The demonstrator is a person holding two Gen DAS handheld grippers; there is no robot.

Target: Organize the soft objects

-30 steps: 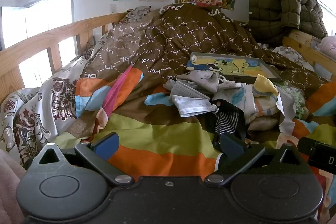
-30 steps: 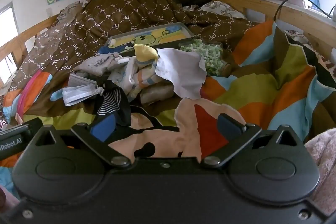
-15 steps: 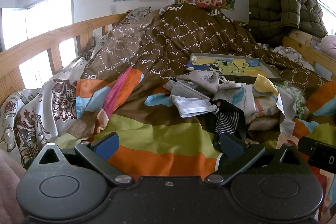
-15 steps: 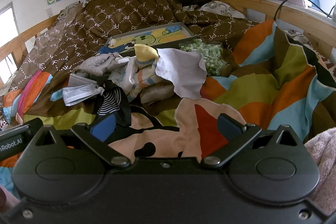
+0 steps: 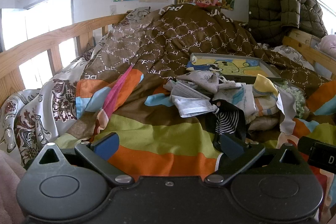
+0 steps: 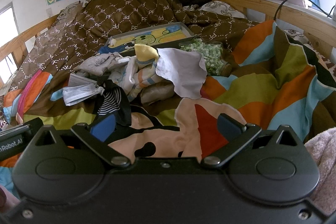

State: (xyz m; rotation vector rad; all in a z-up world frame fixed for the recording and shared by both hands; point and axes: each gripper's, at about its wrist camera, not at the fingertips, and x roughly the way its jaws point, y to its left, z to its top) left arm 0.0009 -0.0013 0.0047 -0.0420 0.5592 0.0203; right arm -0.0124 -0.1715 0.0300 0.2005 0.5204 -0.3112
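Observation:
A heap of small soft items lies on the striped bedspread (image 5: 159, 135): a grey face mask (image 5: 190, 102) (image 6: 78, 90), a black striped sock (image 5: 227, 119) (image 6: 111, 103), a grey sock (image 5: 201, 79) (image 6: 96, 65), a yellow-cuffed sock (image 5: 265, 84) (image 6: 145, 54) and a white cloth (image 6: 180, 75). My left gripper (image 5: 169, 145) is open, low over the bedspread, left of the heap. My right gripper (image 6: 166, 124) is open above a pink and red patterned cloth (image 6: 189, 125), just short of the heap.
A grey tray with a cartoon picture (image 5: 231, 66) (image 6: 149, 36) rests on the brown quilt behind the heap. A clear bag of green bits (image 6: 210, 56) lies beside it. Wooden rails (image 5: 52, 37) (image 6: 283, 12) bound the bed. A padded jacket (image 5: 281, 1) hangs at the back.

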